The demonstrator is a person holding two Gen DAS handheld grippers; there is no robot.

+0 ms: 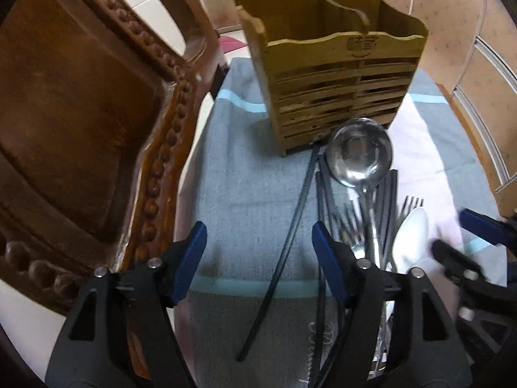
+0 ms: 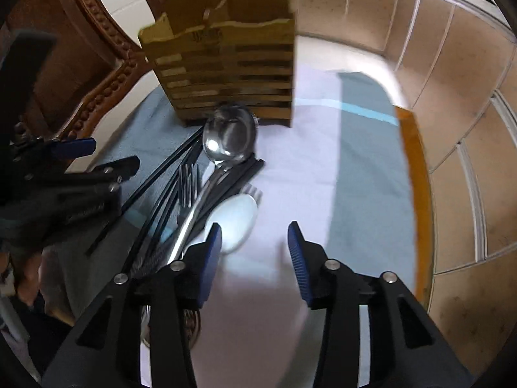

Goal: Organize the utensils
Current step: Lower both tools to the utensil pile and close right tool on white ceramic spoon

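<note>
Utensils (image 1: 365, 226) lie in a loose heap on the towel (image 1: 245, 194), just in front of the holder (image 1: 336, 74), and both your claws hang over them with nothing held.

Your left claw (image 1: 258, 262) is spread wide. Between its fingers lies bare towel and one stray black chopstick (image 1: 287, 242), which runs lengthwise under the gap. Its right-hand finger (image 1: 326, 262) sits over the near edge of the heap. Beyond it you see more chopsticks (image 1: 386, 207) fanned out, fork tines (image 1: 413, 202), and a spoon (image 1: 412, 239) with its pale bowl facing up.

Your right claw (image 2: 255, 262) is also spread, over a bright, washed-out patch of towel. Its left-hand finger (image 2: 211, 258) overlaps the near end of the spoon (image 2: 236, 220) in this view; you cannot tell whether it touches. The heap lies to its left.

Farther out, the steel ladle (image 1: 358, 152) rests on top of the chopsticks, bowl up, close against the foot of the holder. That holder is a slatted wooden box standing upright at the far end of the towel, with a divider splitting its inside.

A carved wooden chair (image 1: 80, 113) stands beside the worktop (image 2: 416, 174) on your left. Tiled floor (image 2: 468, 64) shows on the right.
</note>
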